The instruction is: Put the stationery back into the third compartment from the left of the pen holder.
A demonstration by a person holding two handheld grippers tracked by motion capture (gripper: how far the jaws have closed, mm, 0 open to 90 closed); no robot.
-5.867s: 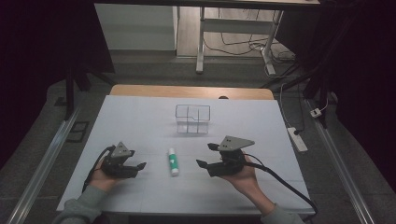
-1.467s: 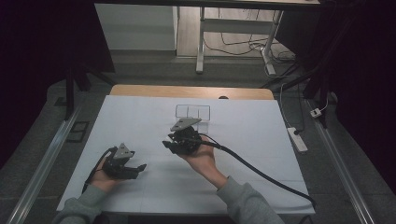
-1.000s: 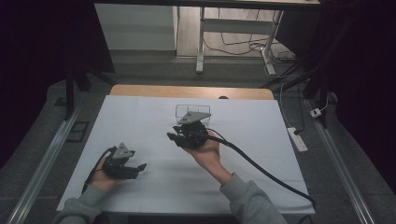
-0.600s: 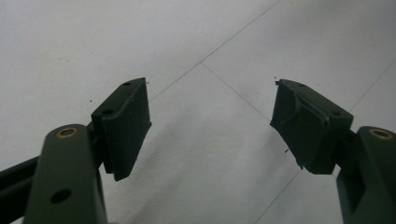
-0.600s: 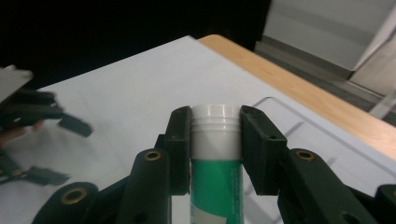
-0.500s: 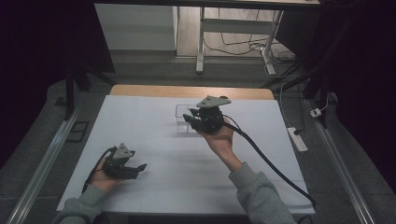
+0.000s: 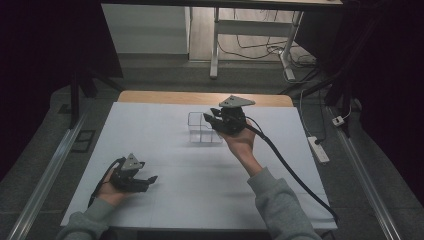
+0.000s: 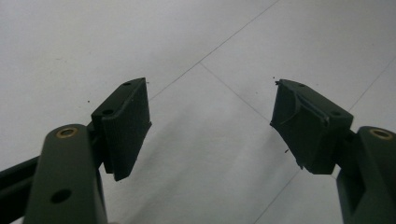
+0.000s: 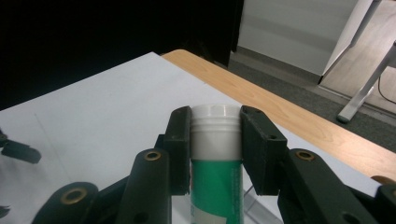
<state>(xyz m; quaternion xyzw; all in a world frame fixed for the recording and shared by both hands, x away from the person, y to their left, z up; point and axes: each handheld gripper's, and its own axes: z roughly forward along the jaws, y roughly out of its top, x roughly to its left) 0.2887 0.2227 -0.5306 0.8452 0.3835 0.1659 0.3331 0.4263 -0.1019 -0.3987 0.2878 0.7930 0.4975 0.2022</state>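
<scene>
Above the clear divided box (image 7: pixel 205 128) at the bench's far side, the right tool (image 7: pixel 216 120) has carried in the glue stick (image 9: pixel 216 161) (jaws clamped on it), ready to deposit; the left tool (image 7: pixel 148 180) rests open.

grey sleeves (image 7: pixel 280 205) | black jaws, brass screws | black cable (image 7: pixel 295 172)

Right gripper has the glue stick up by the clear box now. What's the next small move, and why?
Probably ease the right gripper down and slightly left, over a compartment of the clear divided box, before opening. Its jaws are clamped on the glue stick near the white cap, and in the high view it sits at the box's right edge, not centred. The left gripper rests open on the table.
</scene>
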